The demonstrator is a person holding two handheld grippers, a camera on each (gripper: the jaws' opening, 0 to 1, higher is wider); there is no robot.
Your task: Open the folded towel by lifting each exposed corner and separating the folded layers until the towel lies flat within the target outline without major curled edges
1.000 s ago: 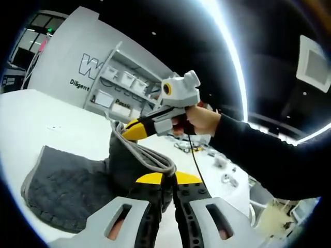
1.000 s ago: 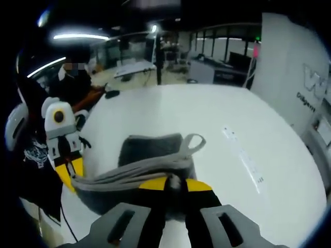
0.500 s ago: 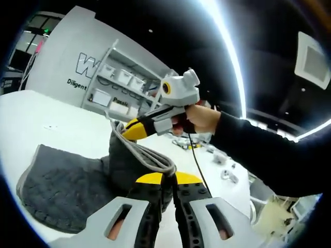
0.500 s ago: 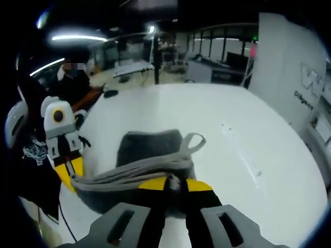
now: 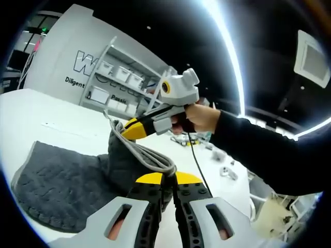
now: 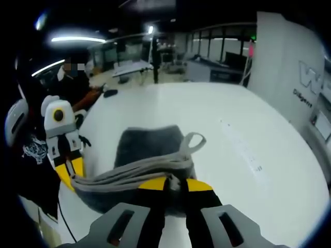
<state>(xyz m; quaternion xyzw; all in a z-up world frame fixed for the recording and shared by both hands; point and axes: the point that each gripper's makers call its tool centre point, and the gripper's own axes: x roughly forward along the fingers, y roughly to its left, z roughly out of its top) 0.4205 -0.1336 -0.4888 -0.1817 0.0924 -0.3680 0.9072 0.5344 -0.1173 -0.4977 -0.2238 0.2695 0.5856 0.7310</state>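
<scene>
Dark grey towel [image 5: 62, 183] with pale grey edging – white table [image 6: 243, 155], yellow-tipped claws

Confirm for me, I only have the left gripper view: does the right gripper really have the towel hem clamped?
Observer: Yes. In the right gripper view the right gripper is shut on the towel's pale hem, which stretches across to the left gripper.
Operator: Hang loop anywhere?
Observer: A hang loop stands up from the hem just beyond the right gripper.
Operator: Outline marks?
Observer: A faint line of marks runs on the white table to the right of the towel; I cannot tell whether it is the outline.
</scene>
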